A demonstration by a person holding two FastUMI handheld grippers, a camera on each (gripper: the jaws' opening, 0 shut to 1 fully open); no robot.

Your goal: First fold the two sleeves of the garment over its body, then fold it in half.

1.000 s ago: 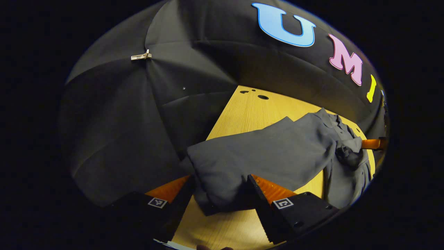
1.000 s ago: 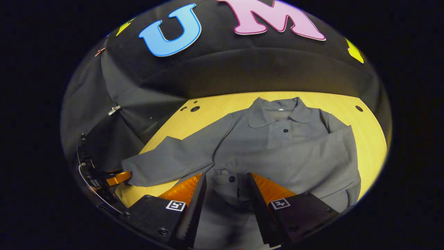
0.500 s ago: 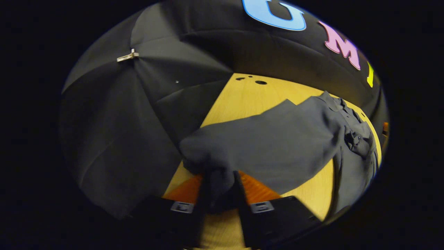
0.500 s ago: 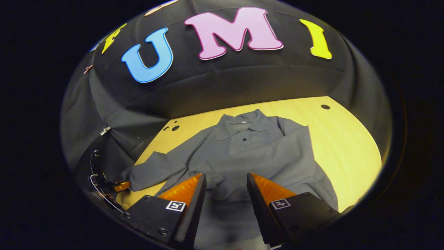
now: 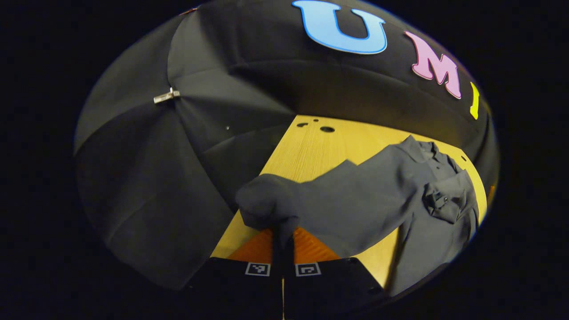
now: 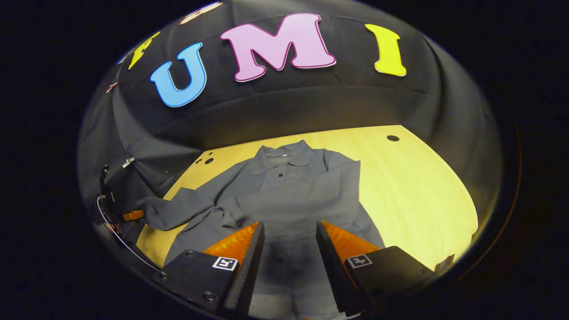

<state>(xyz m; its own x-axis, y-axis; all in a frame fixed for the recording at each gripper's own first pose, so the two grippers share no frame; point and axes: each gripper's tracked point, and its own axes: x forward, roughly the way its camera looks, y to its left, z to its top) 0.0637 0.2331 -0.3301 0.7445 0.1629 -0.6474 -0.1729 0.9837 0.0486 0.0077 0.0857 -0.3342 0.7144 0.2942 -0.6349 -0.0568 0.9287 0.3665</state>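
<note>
Light: dim booth, warm glow on the table (image 6: pixel 413 186) | shadows: garment (image 5: pixel 355 200) dark, low contrast | optics: heavy fisheye bending at rims | focus: near fingers (image 6: pixel 240 249) soft, rest fairly sharp

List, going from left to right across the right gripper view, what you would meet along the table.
Left gripper → outstretched sleeve → shirt collar → bare wooden table.

Plain grey garment (image 6: pixel 289 195), yellow wood-grain table (image 6: pixel 413 186), orange-and-black fingers (image 6: pixel 342 242).
</note>
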